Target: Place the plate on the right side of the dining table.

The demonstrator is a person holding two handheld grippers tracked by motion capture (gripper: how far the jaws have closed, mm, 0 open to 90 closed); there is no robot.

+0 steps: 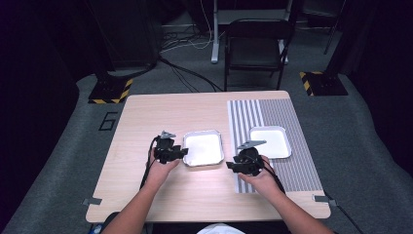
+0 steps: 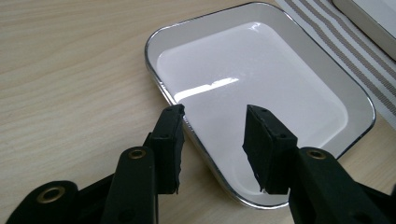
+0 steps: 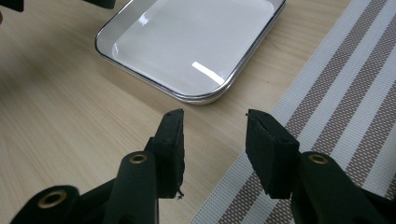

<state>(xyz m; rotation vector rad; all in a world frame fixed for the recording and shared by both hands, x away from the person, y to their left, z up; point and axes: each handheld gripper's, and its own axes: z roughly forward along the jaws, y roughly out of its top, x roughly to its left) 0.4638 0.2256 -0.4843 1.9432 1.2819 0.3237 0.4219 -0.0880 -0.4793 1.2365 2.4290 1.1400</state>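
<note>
Lying on the bare wood of the tabletop (image 1: pixel 146 185), a white enamel tray (image 1: pixel 203 147) with a dark rim was seen near the middle, empty and glossy with a streak of reflected light. A second white tray (image 1: pixel 271 142) was placed well apart to its right, on a striped grey mat (image 1: pixel 302 170) that covered the right part of the tabletop. The left tool (image 1: pixel 179 153) was held just beside the first tray's left edge, its jaws spread apart with nothing between them; in the left gripper view one jaw was seen over the wood and the other over the tray's rim. The right tool (image 1: pixel 230 165) was held near the first tray's lower right corner, at the mat's left edge, its jaws likewise apart and empty. A black folding chair (image 1: pixel 255 48) was seen on the grey floor beyond the table.
</note>
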